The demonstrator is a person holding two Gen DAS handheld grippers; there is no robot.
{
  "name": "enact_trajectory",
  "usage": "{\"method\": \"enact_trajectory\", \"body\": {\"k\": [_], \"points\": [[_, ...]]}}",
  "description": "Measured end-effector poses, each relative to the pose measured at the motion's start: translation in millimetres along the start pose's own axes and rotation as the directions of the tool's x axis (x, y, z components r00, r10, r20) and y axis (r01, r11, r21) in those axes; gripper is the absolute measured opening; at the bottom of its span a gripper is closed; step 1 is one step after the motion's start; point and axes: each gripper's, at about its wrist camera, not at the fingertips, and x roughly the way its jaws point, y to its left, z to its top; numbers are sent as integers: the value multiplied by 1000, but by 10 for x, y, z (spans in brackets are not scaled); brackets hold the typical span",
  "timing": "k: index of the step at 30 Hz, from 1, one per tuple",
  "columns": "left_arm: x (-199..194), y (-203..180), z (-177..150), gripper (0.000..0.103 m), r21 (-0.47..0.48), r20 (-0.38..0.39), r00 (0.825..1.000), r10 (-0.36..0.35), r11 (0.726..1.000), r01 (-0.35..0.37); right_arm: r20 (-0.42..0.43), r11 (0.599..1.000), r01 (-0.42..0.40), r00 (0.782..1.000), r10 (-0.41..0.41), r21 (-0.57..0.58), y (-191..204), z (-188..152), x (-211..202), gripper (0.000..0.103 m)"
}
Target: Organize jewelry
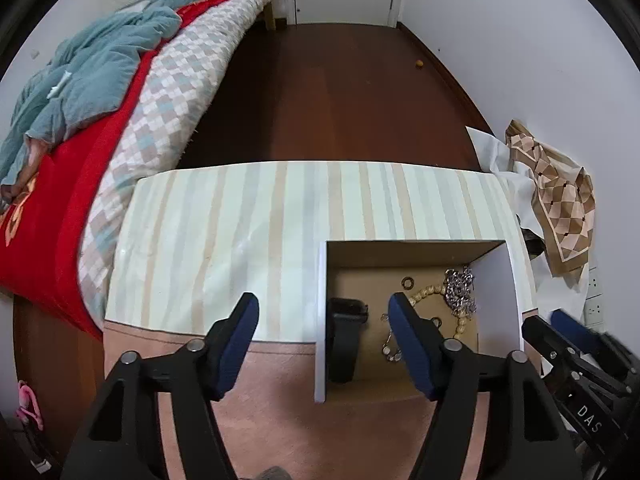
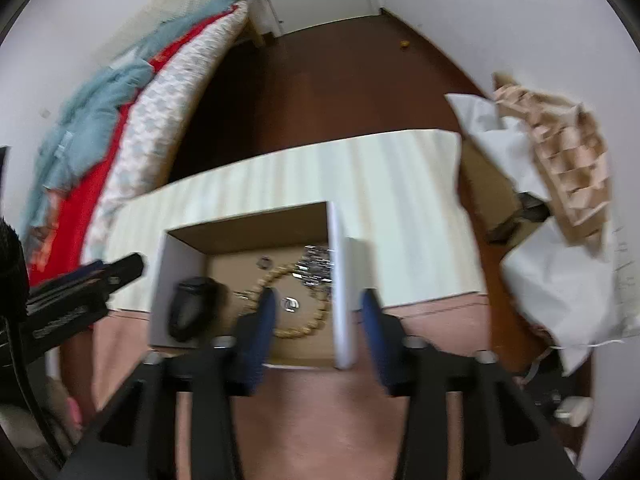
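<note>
The jewelry lies together in the open white cardboard box (image 1: 496,280) on the striped desk (image 1: 240,220): beige bead bracelet (image 1: 430,292), silver chain (image 1: 460,288) at 1 o'clock, black watch (image 1: 346,332) at 9. Sorting seems unstarted. Left gripper (image 1: 324,344) and right gripper (image 2: 318,320) gape wide, holding nothing.

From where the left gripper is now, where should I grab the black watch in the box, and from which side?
Take the black watch by its strap, just below the case, coming straight down from above with the left gripper. It lies flat along the box's left wall, so set the fingers across the narrow strap; a sideways approach looks blocked by that wall.
</note>
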Motion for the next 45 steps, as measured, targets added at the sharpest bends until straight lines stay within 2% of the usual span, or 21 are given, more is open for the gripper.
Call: {"method": "enact_trajectory", "body": {"k": [2,4,5,6,7,9,11,20,26,36,45], "points": [[-32,6,-72,83,6,9,1000,24,1000,-24,8,998,55,998,-54,-19,1,-39,-40,63],[-66,19,-158,93,9,19,998,52,999,-52,7,995,90,996,-90,-31,-13,-77,-68,64],[-76,20,-186,94,7,21,998,58,998,-58,7,994,107,994,-107,-35,-19,-97,-83,67],[-86,28,-233,96,5,21,997,71,997,-71,7,992,123,992,-123,-39,-28,-118,-104,75],[-95,39,-274,102,1,18,996,84,996,-84,10,990,132,991,-132,-42,-33,-133,-124,79],[-126,49,-343,103,-1,22,994,103,995,-103,19,985,163,987,-162,-52,-34,-168,-180,95],[-173,51,-407,103,-7,30,994,108,994,-108,30,980,188,982,-186,-62,-22,-200,-244,101],[-558,71,-658,103,-39,73,991,109,994,-106,87,969,236,969,-230,-67,38,-366,-633,103],[-990,51,-802,103,-42,127,988,92,995,-87,151,970,236,963,-224,-65,123,-514,-1103,103],[-1907,74,-1043,103,-70,267,959,92,995,-76,277,974,219,941,-195,-59,261,-804,-2074,103],[-2567,108,-1307,103,-76,336,939,76,996,-53,386,977,198,909,-155,-75,415,-1096,-2927,103]]}}
